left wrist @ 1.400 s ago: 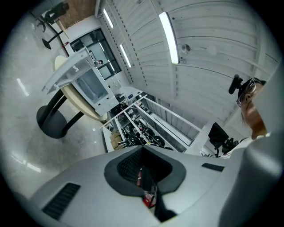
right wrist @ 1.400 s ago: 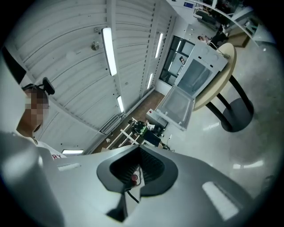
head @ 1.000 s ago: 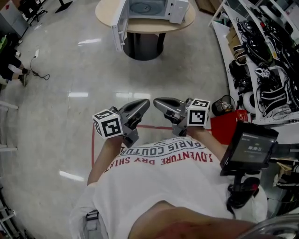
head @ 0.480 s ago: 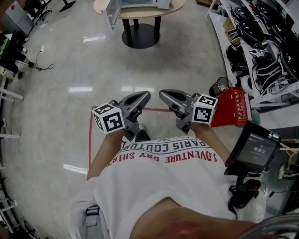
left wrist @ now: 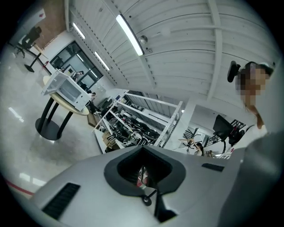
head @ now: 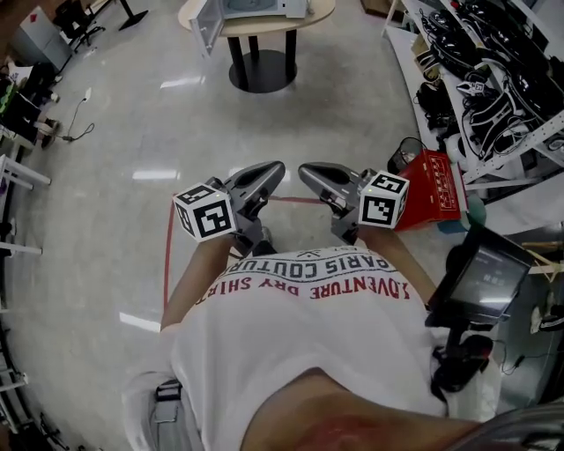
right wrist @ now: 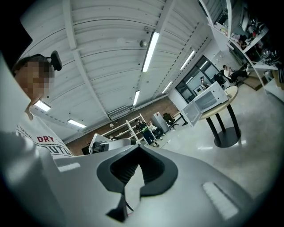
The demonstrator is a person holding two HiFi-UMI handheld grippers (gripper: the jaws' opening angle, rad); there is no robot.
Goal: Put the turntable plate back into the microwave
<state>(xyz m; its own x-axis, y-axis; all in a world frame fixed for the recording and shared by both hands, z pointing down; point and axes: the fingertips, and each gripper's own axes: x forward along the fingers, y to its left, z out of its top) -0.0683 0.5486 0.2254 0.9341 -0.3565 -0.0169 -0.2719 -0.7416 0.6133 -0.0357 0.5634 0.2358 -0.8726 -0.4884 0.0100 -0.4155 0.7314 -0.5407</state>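
Observation:
The white microwave (head: 251,9) stands far off on a round table (head: 264,22) at the top of the head view, its door (head: 203,31) swung open. No turntable plate shows in any view. My left gripper (head: 267,173) and right gripper (head: 310,174) are held close to the person's chest, tips pointing toward each other, both shut with nothing in them. In the left gripper view the microwave (left wrist: 66,88) sits small at the left. It also appears in the right gripper view as the microwave (right wrist: 207,101) at the right, on its table.
Shelving (head: 493,79) loaded with black cables and headsets runs along the right. A red box (head: 432,201) stands beside it, and a black screen on a stand (head: 480,282) is at my right. Red tape (head: 166,264) marks the floor. Desk legs (head: 18,167) line the left.
The microwave table has slid toward the top edge of the head view and the red box has come fully into sight. Both grippers stay shut by the chest.

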